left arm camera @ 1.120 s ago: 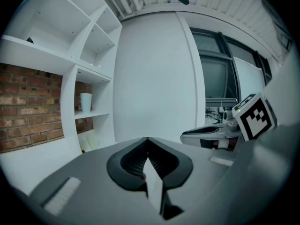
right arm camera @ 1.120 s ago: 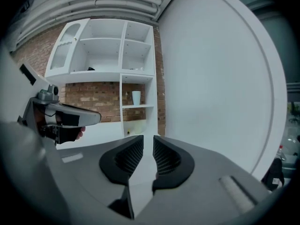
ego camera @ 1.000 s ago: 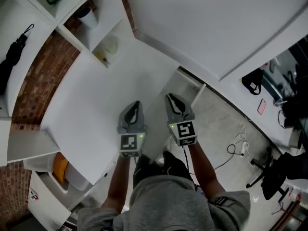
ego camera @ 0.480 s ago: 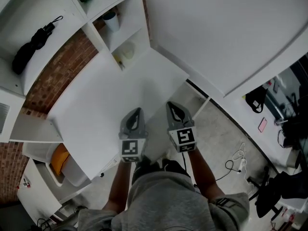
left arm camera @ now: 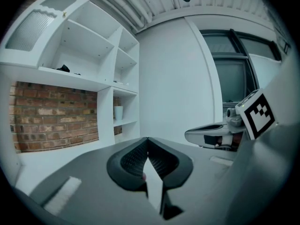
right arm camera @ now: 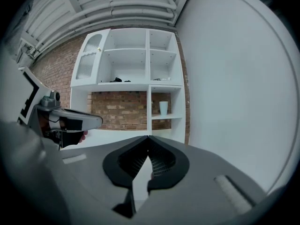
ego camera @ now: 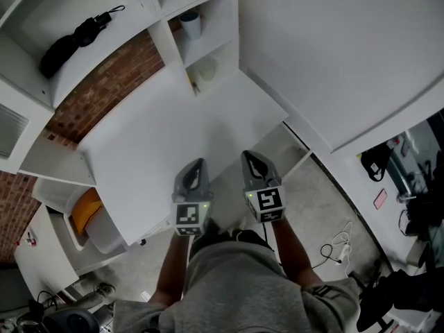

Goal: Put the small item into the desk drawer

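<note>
Beyond the worktop's [ego camera: 152, 144] far left corner, a black umbrella [ego camera: 76, 37] lies on a shelf [ego camera: 104, 54]. Under the worktop's left edge an open white drawer [ego camera: 107, 236] holds an orange item [ego camera: 84, 210]. I take that for the small item, though I cannot be sure. Behind the worktop a cup [ego camera: 190, 25] stands in a cubby. Over the worktop's near edge my left hand-held gripper [ego camera: 198, 164] has its jaws pressed together, nothing between them. Just right of it, off the worktop's near right corner, my right hand-held gripper [ego camera: 247, 155] is closed and empty too.
</note>
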### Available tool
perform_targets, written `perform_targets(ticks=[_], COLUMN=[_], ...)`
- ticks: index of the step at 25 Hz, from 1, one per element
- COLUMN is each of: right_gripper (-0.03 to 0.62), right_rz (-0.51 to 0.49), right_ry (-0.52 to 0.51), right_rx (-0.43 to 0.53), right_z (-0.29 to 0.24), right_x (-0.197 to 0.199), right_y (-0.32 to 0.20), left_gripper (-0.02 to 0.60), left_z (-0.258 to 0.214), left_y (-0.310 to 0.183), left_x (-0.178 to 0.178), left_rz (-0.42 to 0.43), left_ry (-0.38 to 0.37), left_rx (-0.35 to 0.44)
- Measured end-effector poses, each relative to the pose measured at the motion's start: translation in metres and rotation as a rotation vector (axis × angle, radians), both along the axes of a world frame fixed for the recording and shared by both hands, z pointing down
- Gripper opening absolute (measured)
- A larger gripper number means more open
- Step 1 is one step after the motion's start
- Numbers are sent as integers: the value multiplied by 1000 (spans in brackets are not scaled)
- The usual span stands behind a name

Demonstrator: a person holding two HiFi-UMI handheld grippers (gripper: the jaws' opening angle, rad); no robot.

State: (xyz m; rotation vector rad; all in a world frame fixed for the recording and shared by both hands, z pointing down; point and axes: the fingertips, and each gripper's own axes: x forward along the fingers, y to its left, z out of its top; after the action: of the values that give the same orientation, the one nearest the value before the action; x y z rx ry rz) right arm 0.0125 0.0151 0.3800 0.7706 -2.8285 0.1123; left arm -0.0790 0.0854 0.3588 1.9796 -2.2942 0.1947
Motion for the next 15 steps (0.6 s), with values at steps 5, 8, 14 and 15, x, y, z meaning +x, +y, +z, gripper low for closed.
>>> perform_targets(ticks=[5,8,14,15], right_gripper=[3,3,3,3], right_rz=[-33,-41,-49,-50], right_ry=[-6,-8,12,11], right_rx=[10,15,-3,-4], right_z=[1,0,3,3], right_x=[-12,-17,-20,-21], right_y=[9,11,15,15], left_gripper=[12,12,12,12], left_z=[2,2,2,3], left_y=[13,16,20,21], left_x=[-11,-15,-18,-19], left_rz=[-38,-49,-53,-52], left_ry=[6,9,15,15], left_rx=[-5,-1,-1,-2])
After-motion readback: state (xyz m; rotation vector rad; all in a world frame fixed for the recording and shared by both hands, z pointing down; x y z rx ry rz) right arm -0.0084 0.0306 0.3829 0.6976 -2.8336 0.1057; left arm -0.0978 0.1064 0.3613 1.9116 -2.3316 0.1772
